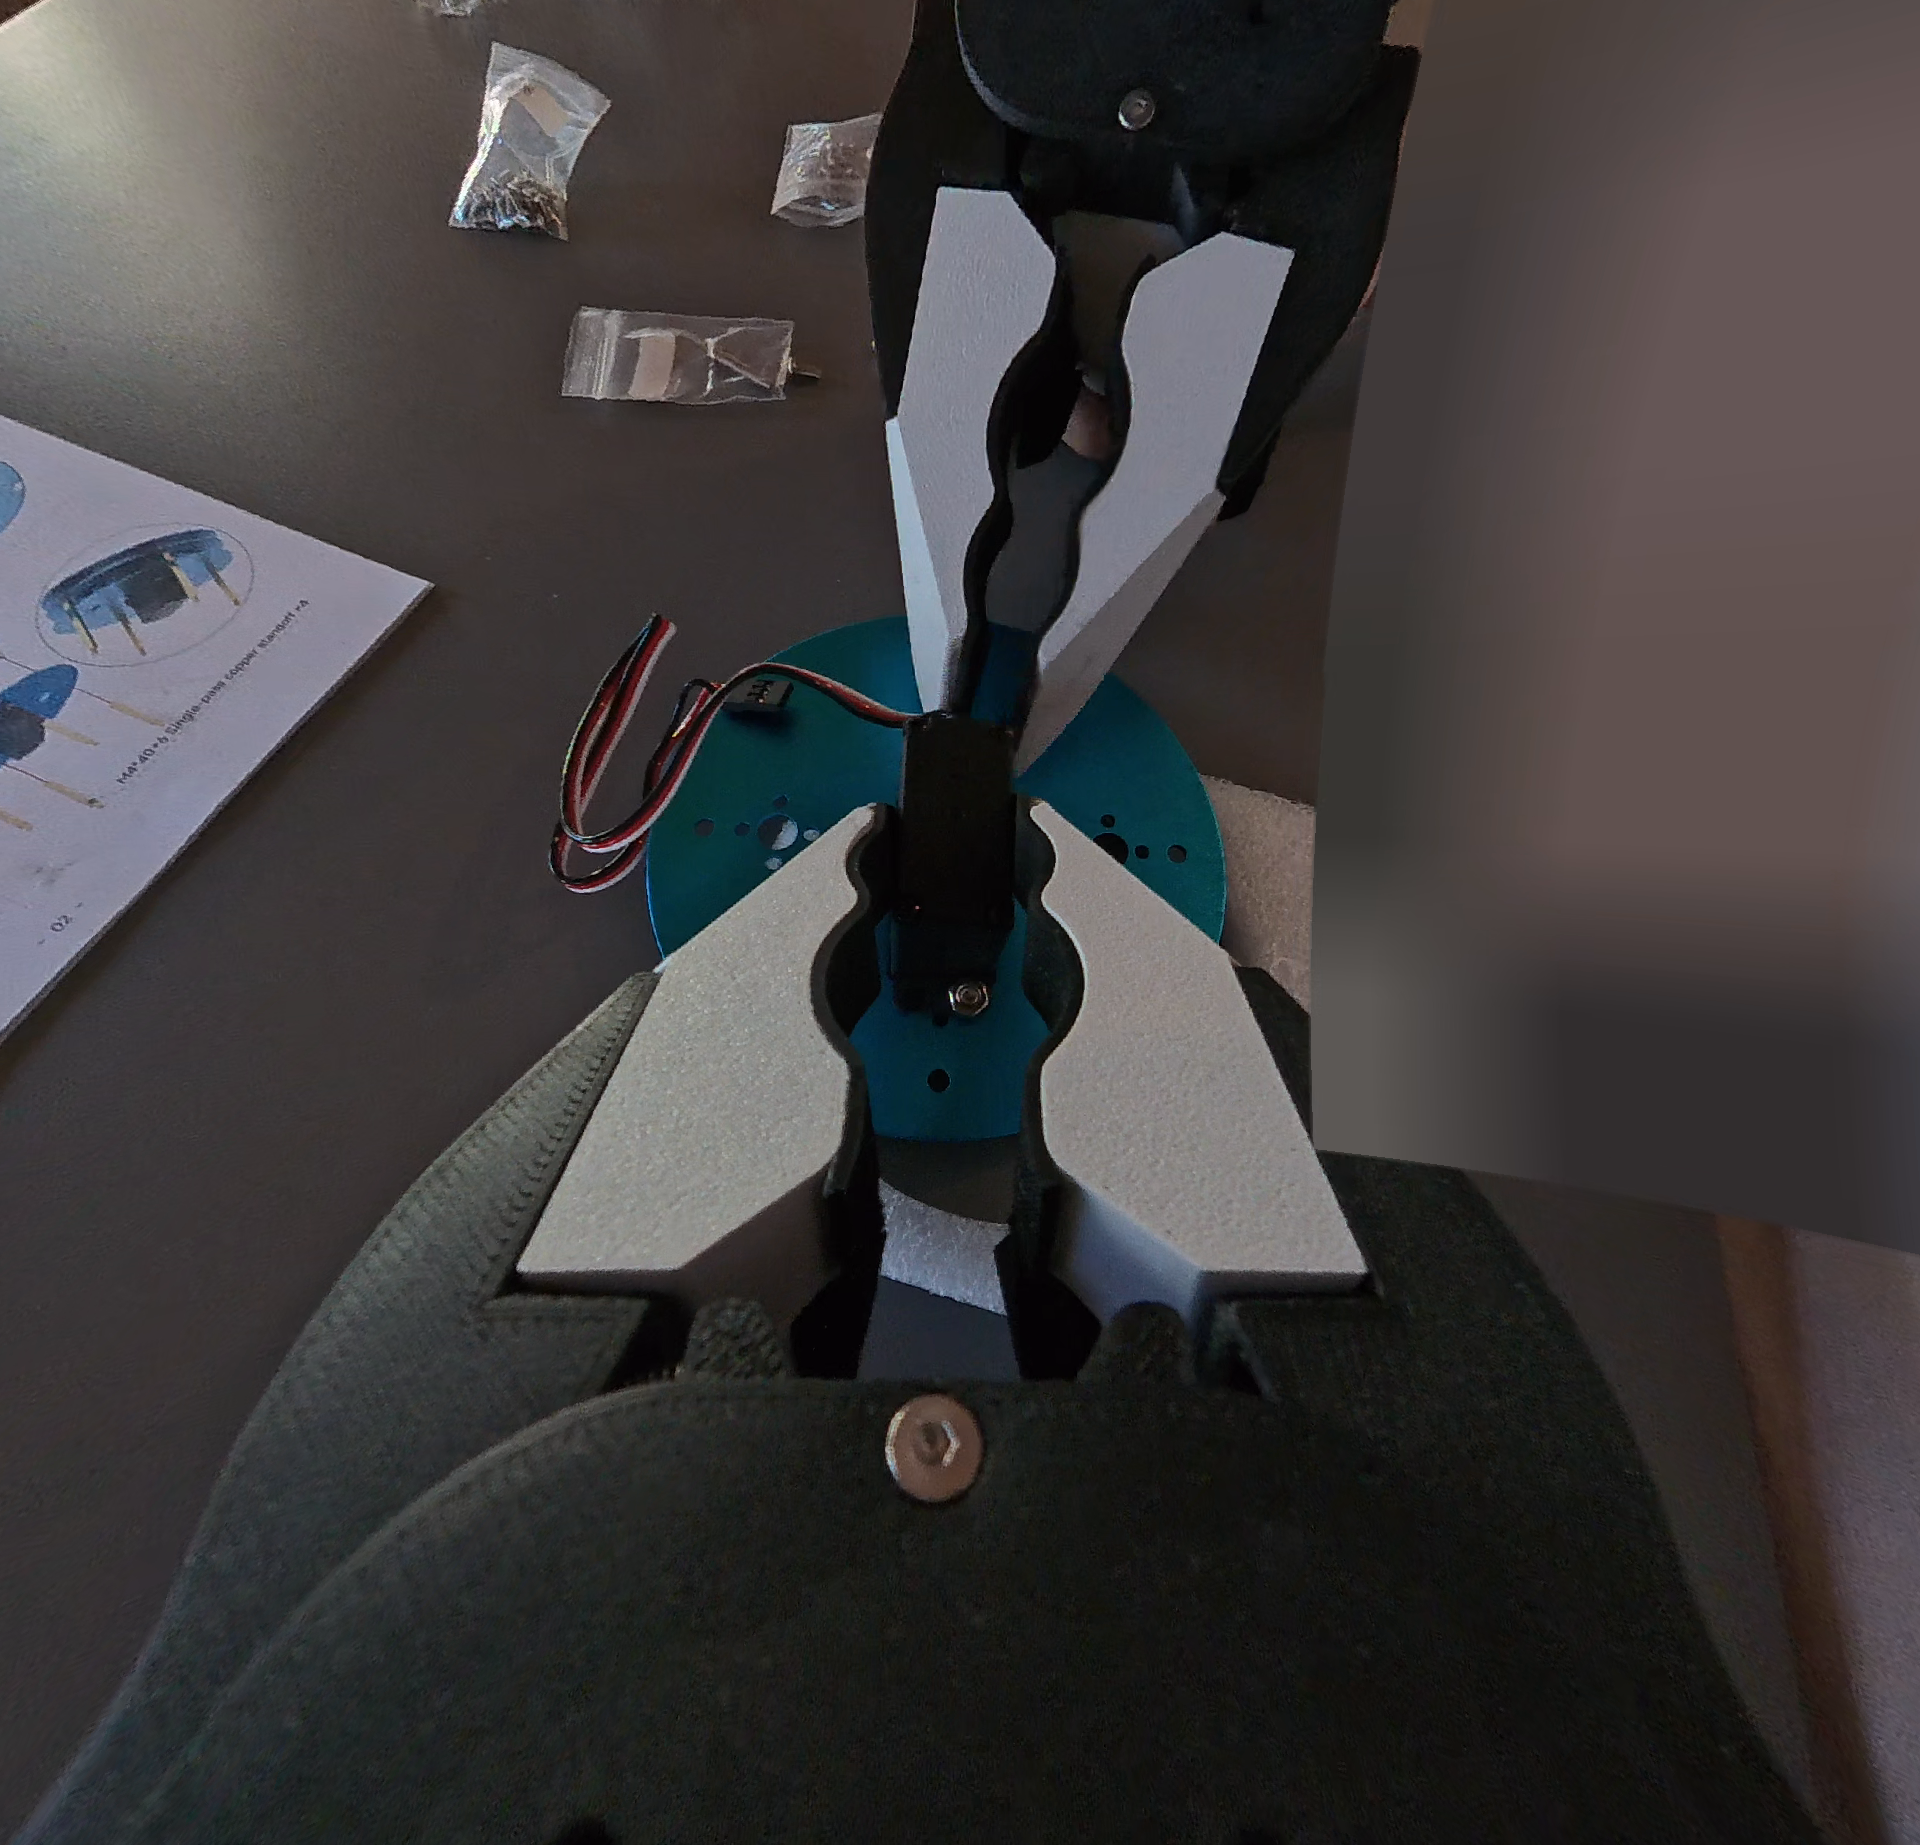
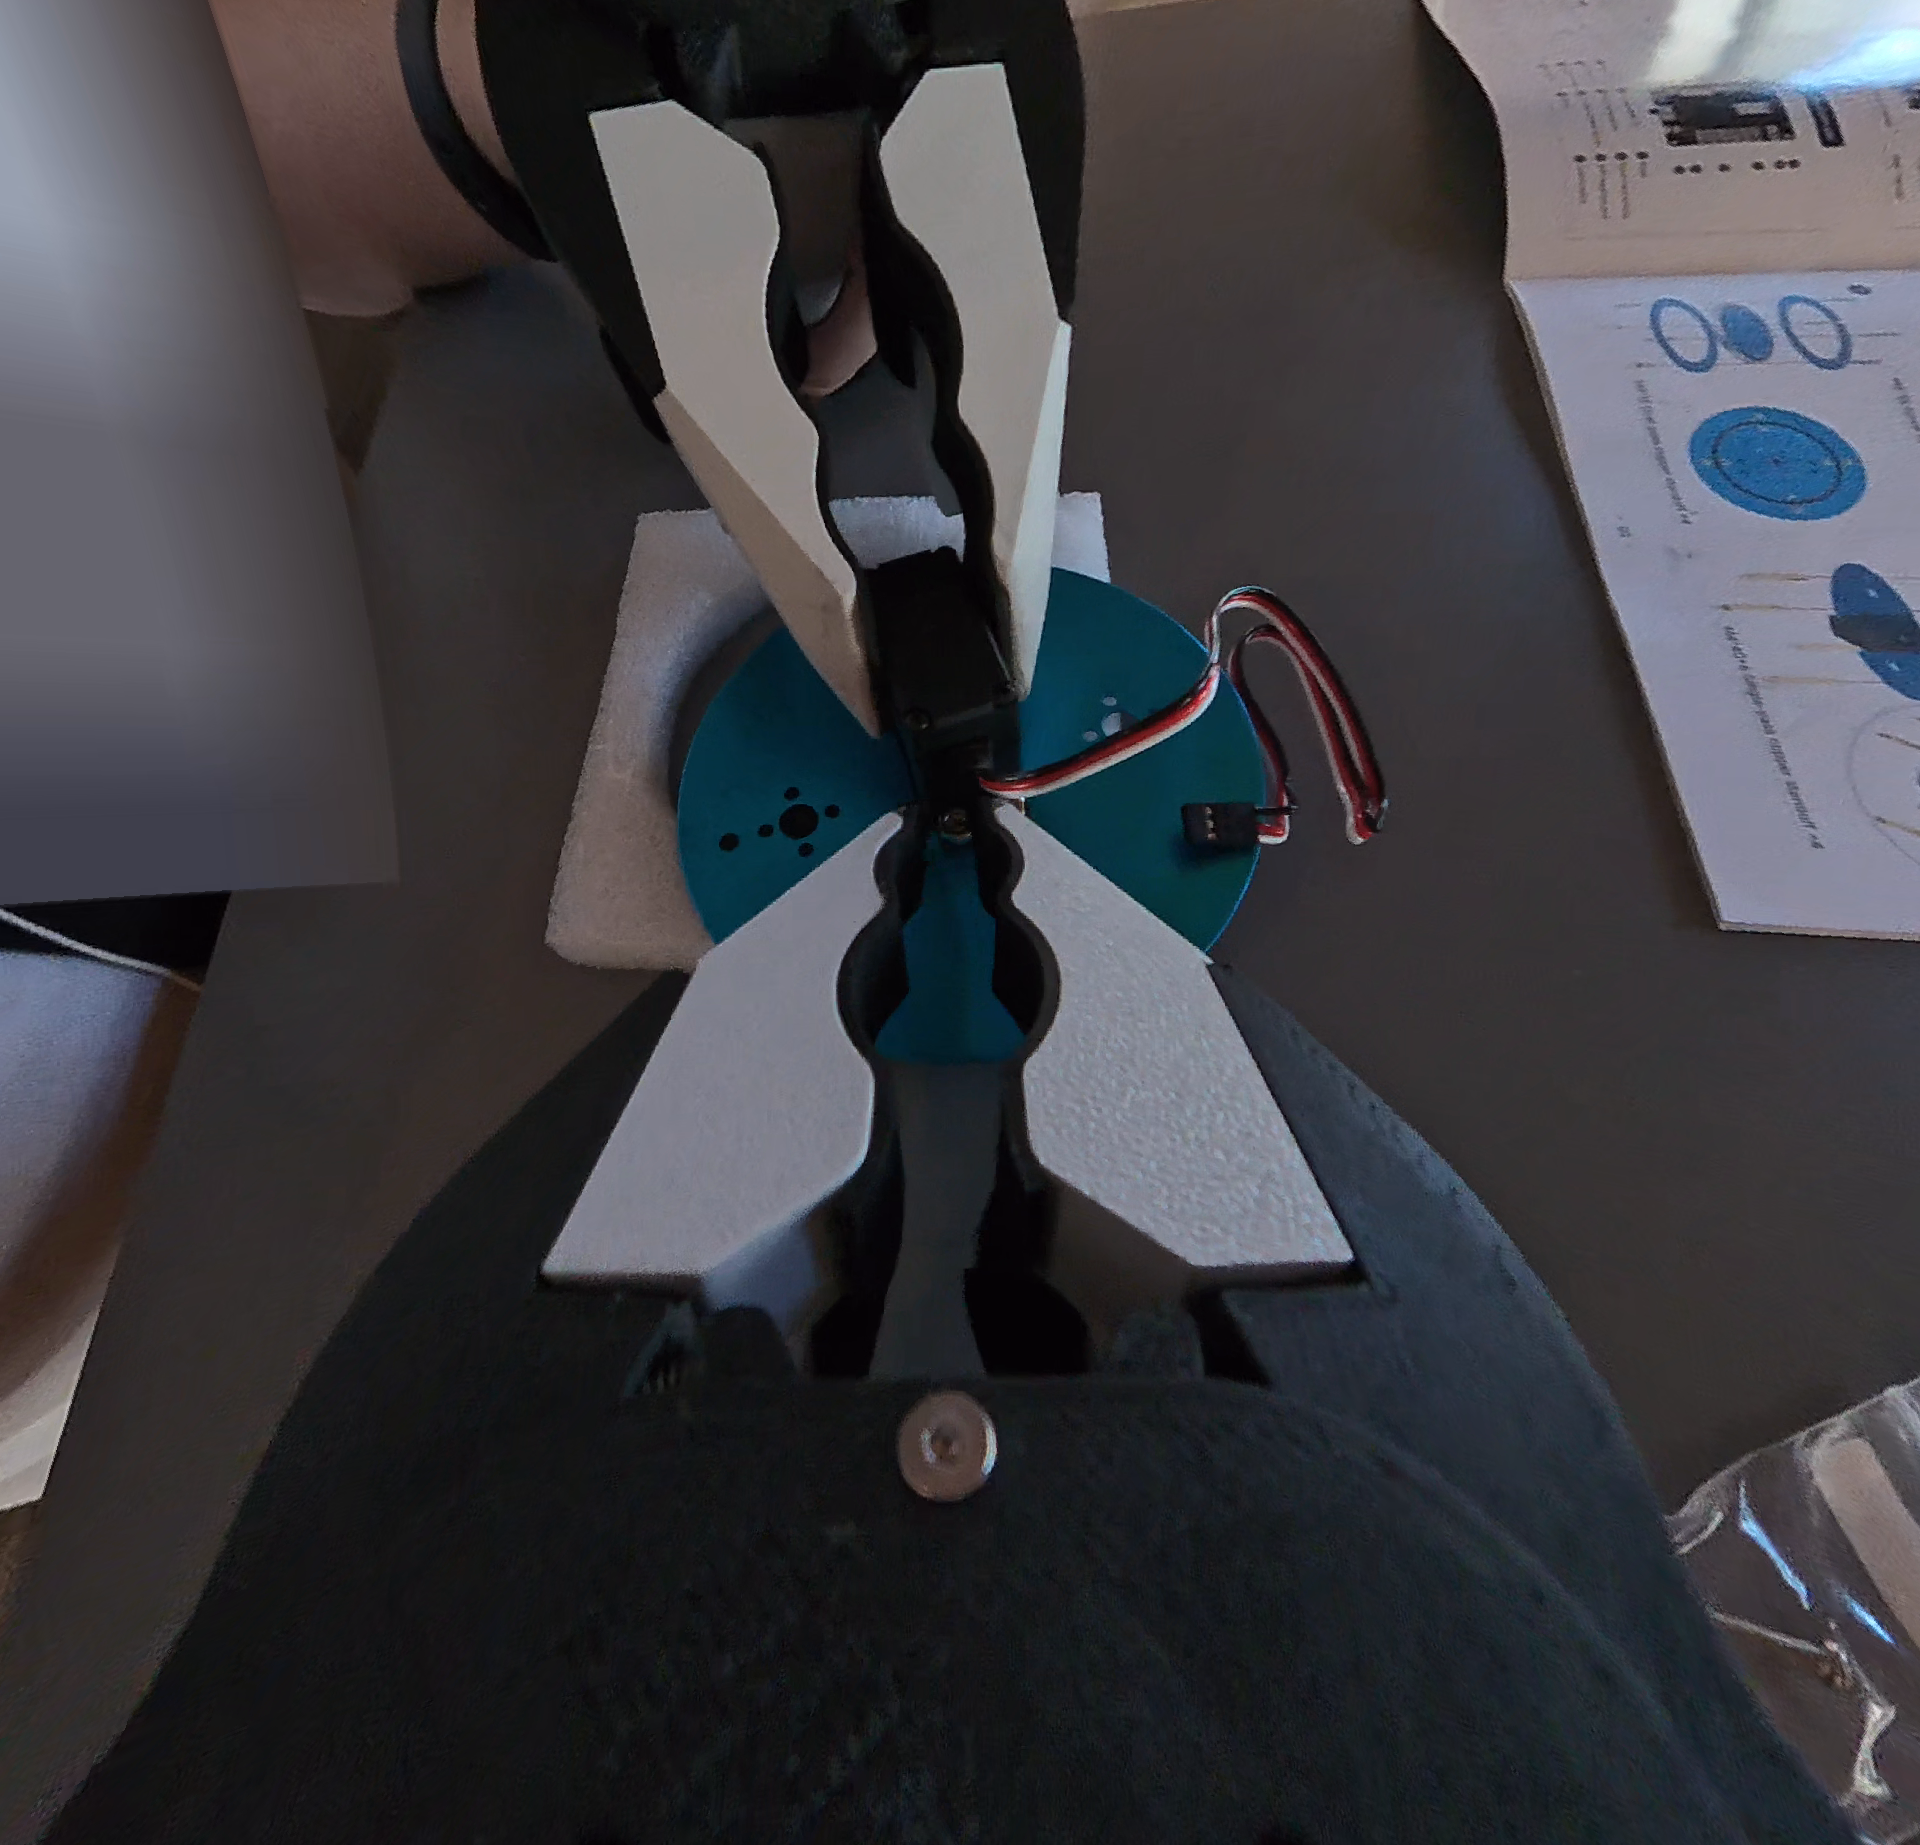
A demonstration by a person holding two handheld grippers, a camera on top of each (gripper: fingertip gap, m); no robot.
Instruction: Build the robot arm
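Left gripper [image 1: 954, 839]: jaws clamped on the black servo [image 1: 951, 860], pinning it in the plate's central cutout.
Right gripper [image 2: 954, 827]: jaws nearly together at the servo's wired end, around its mounting screw; actual contact cannot be told.
Blue round plate [image 1: 1143, 798]: one, resting on the white foam block [image 2: 623, 756], which lifts it off the table.
Servo lead [image 2: 1320, 715]: one, three wires, looped beside the plate.
Plastic bags [image 1: 681, 353]: four clear ones, well apart.
Instruction booklet [image 1: 197, 673]: one, open.

We see our right gripper [image 2: 961, 831] with its white fingers [image 2: 1122, 1047] nearly closed, tips at a small nut beside the black servo [image 2: 940, 663] standing in the blue disc [image 2: 1122, 808]. The left gripper [image 2: 940, 699] clamps the servo from the far side. The disc rests on white foam [image 2: 623, 756]; red, white and black wires [image 2: 1320, 715] loop toward the open booklet [image 2: 1714, 652] on the table [image 2: 1403, 1068].
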